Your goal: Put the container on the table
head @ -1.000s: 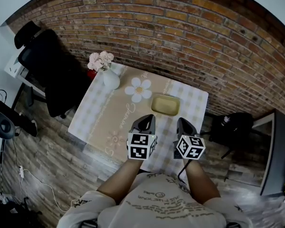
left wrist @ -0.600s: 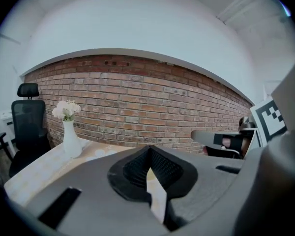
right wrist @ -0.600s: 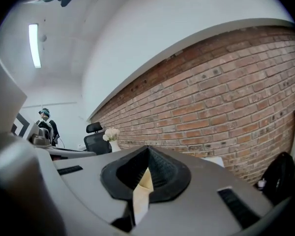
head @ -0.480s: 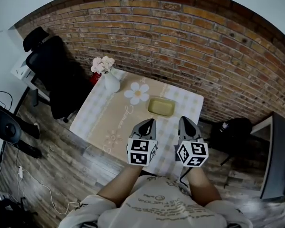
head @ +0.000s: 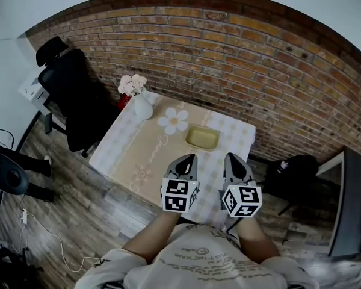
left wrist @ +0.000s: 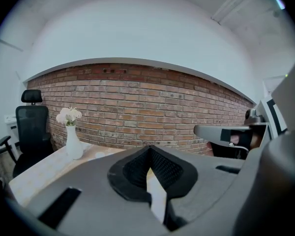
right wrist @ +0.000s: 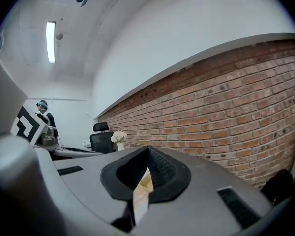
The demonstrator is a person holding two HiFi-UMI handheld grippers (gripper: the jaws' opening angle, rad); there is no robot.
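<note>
A brick wall (head: 228, 47) runs behind everything, and the far edge of the table (head: 123, 155) stands close along it. Wooden floor (head: 66, 197) lies open on the table's left and near sides, with cables trailing at the far left. A black office chair (head: 69, 95) stands off the table's far left corner, and a black bag (head: 295, 167) sits on the floor just beyond the table's right edge.

The table's cloth is mostly bare across its left and middle. The container (head: 203, 138), a shallow yellow tray, rests flat on the table in its right half, near the far edge and clear of the rim. A white vase (head: 142, 107) of pale flowers stands upright at the far left corner, well apart from the container.

The left gripper (head: 185, 161) and right gripper (head: 234, 159) hang side by side over the table's near edge, apart from each other and short of the container. Each gripper's own view shows its jaws pressed together with nothing between them, both the left (left wrist: 150, 149) and the right (right wrist: 147, 151).
</note>
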